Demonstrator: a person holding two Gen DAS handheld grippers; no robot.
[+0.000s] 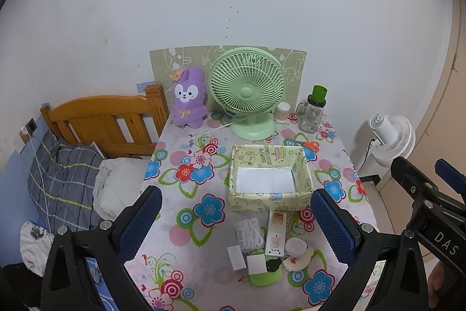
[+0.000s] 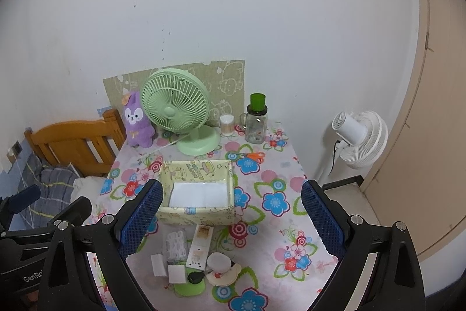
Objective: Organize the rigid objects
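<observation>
An empty yellow-patterned box [image 1: 271,196] [image 2: 196,213] sits mid-table on the floral cloth. In front of it lies a cluster of small items: a clear bag of white pieces [image 1: 250,232] [image 2: 176,244], a long white card [image 1: 275,233] [image 2: 200,247], two white blocks [image 1: 236,257] [image 2: 158,265], a white round case [image 1: 295,249] [image 2: 219,263], a green flat item [image 1: 266,277] [image 2: 190,287]. My left gripper [image 1: 236,226] is open above the near table. My right gripper [image 2: 233,223] is open, also hovering there; it shows at the left wrist view's right edge [image 1: 428,188].
At the table's back stand a green desk fan [image 1: 247,92] [image 2: 177,107], a purple plush rabbit [image 1: 188,101] [image 2: 137,120], a glass jar with green lid [image 1: 313,112] [image 2: 257,121], a cotton-swab cup [image 2: 227,125] and orange scissors [image 1: 308,145] [image 2: 253,156]. A bed [image 1: 102,124] lies left, a white floor fan [image 2: 361,139] right.
</observation>
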